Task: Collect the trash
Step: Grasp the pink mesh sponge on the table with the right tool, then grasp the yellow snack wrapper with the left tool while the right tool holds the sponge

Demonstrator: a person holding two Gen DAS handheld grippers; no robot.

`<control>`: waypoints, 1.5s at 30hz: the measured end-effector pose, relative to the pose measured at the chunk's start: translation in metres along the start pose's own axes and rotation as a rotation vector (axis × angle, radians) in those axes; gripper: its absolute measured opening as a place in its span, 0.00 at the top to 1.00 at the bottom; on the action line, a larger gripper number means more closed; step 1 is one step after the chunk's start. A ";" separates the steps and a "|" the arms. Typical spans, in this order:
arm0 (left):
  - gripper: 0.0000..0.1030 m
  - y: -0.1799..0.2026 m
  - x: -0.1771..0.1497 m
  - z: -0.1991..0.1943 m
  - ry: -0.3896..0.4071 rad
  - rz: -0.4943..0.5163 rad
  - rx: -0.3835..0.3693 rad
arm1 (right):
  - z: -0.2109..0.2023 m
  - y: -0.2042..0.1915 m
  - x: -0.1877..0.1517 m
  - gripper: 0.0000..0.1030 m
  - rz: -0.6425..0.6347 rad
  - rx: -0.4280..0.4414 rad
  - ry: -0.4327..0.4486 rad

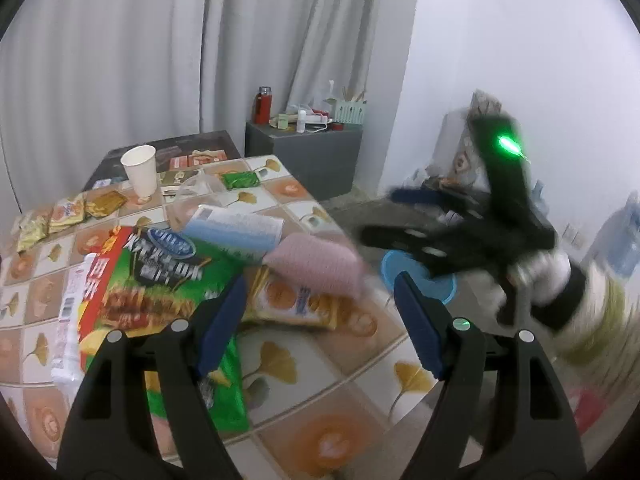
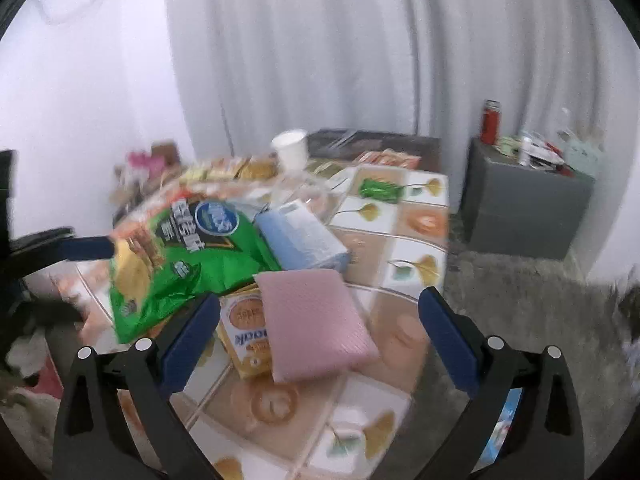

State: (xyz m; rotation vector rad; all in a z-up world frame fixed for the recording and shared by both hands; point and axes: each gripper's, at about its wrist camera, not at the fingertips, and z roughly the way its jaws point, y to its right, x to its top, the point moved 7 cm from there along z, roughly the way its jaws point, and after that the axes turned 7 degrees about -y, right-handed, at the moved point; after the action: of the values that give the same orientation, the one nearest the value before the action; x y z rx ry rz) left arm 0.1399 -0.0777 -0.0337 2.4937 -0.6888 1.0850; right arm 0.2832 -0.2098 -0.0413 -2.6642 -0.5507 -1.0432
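1. Left gripper (image 1: 318,320): jaws spread, nothing held between the blue pads; it is poised above the near part of the tiled-pattern table (image 1: 328,392).
2. Right gripper (image 2: 320,336): jaws released wide, empty; it is seen blurred at the right of the left wrist view, off the table edge, above a blue round bin (image 1: 416,276) on the floor.
3. Nearest trash: large green crinkly snack bag (image 1: 160,280), lying flat just ahead of the left pads. Judged light, soft, slippery film; best pinched at a free edge or corner, not the puffed middle.
4. Pink flat padded pouch (image 2: 316,320), resting tilted on a yellow-orange snack packet (image 2: 244,324), directly between the right fingers' line. Judged light, slightly springy; its near overhanging edge looks easiest to take.
5. Pale blue soft tissue pack (image 2: 300,236), leaning on the green bag; judged compressible, to be gripped across the short side.
6. White paper cup (image 1: 140,168), upright at the far edge; judged crushable, so gentle closure at the rim wall is advised.
7. Counts: green large bag one; pink pouch one; blue pack one; cup one; small green wrapper (image 1: 240,179) one; yellow small sachets (image 1: 60,216) at far left, several, exact number cannot be told.
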 end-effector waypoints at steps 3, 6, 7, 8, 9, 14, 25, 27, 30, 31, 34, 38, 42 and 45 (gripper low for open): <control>0.30 -0.001 -0.017 0.006 -0.023 -0.004 -0.011 | 0.028 -0.009 0.005 0.06 -0.049 0.003 -0.083; 0.30 -0.003 -0.030 0.012 -0.044 -0.018 -0.016 | 0.059 -0.010 0.004 0.06 -0.046 0.020 -0.187; 0.30 -0.002 -0.033 0.014 -0.050 -0.020 -0.021 | 0.068 -0.008 0.003 0.06 -0.039 0.024 -0.207; 0.30 -0.001 -0.037 0.017 -0.061 -0.022 -0.032 | 0.073 -0.007 0.002 0.06 -0.029 0.032 -0.222; 0.30 0.001 -0.040 0.018 -0.069 -0.020 -0.039 | 0.077 -0.006 0.000 0.06 -0.019 0.043 -0.236; 0.30 0.010 -0.052 0.023 -0.096 -0.021 -0.078 | 0.093 -0.006 -0.002 0.06 0.032 0.090 -0.263; 0.30 0.009 -0.052 0.032 -0.121 -0.026 -0.074 | 0.101 -0.018 -0.021 0.21 0.001 0.060 -0.296; 0.30 0.006 -0.052 0.033 -0.127 -0.029 -0.071 | 0.096 -0.025 -0.027 0.22 -0.022 0.047 -0.296; 0.30 0.003 -0.053 0.036 -0.143 -0.045 -0.079 | 0.088 -0.034 -0.036 0.22 -0.039 0.028 -0.297; 0.30 0.003 -0.054 0.036 -0.148 -0.050 -0.082 | 0.086 -0.035 -0.039 0.22 -0.039 0.028 -0.294; 0.30 0.002 -0.059 0.038 -0.167 -0.059 -0.087 | 0.074 -0.036 -0.049 0.22 0.012 0.034 -0.285; 0.30 0.003 -0.065 0.040 -0.192 -0.069 -0.096 | 0.056 -0.029 -0.062 0.22 0.149 0.086 -0.252; 0.30 0.003 -0.070 0.044 -0.213 -0.097 -0.102 | 0.037 -0.021 -0.076 0.23 0.313 0.156 -0.200; 0.30 0.003 -0.075 0.050 -0.243 -0.157 -0.139 | 0.029 -0.015 -0.083 0.23 0.410 0.211 -0.170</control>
State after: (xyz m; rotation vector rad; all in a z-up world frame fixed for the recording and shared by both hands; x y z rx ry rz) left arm 0.1231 -0.0817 -0.1221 2.5318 -0.5988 0.6633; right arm 0.2380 -0.2081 -0.1182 -2.5366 -0.1206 -0.6118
